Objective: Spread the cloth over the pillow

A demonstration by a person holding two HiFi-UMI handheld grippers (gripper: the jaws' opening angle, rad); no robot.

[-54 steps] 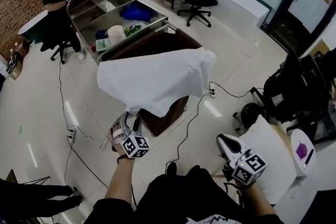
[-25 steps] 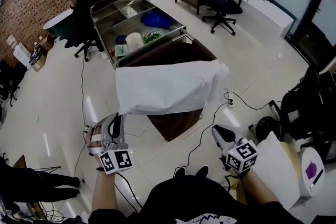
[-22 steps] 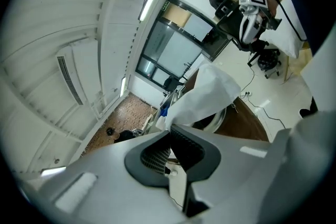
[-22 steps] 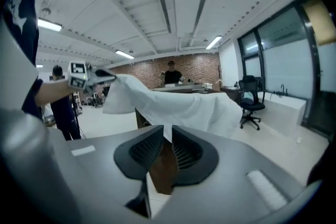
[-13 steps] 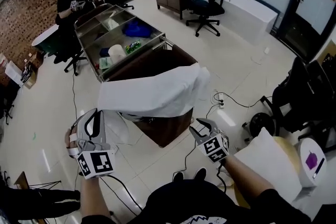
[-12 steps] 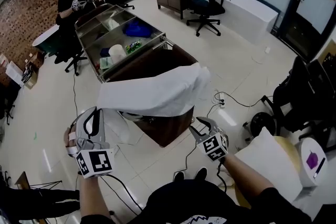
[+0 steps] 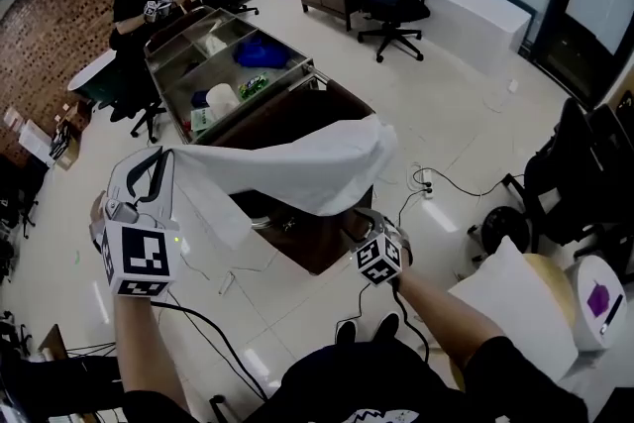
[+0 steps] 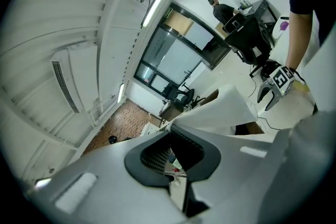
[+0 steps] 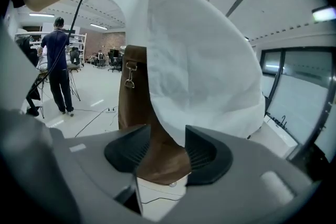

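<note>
left hand-held gripper (image 7: 161, 157): clamped on the cloth (image 7: 297, 168) corner, held up high
right hand-held gripper (image 7: 359, 221): jaws just opened wide, nothing pinched
cloth: draped over brown case (image 7: 309, 248)

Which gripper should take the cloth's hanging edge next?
Right. The right gripper has just been opening its jaws, gripping nothing, at the cloth edge; the left gripper is shut on its corner.

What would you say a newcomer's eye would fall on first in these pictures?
The big white cloth draped over the brown stand mid-room, one corner held high at the left by the shut left gripper. At the cloth's near edge the right gripper has just been opening, and the hem shows between its jaws, unpinched. The white pillow lies apart at lower right.
</note>
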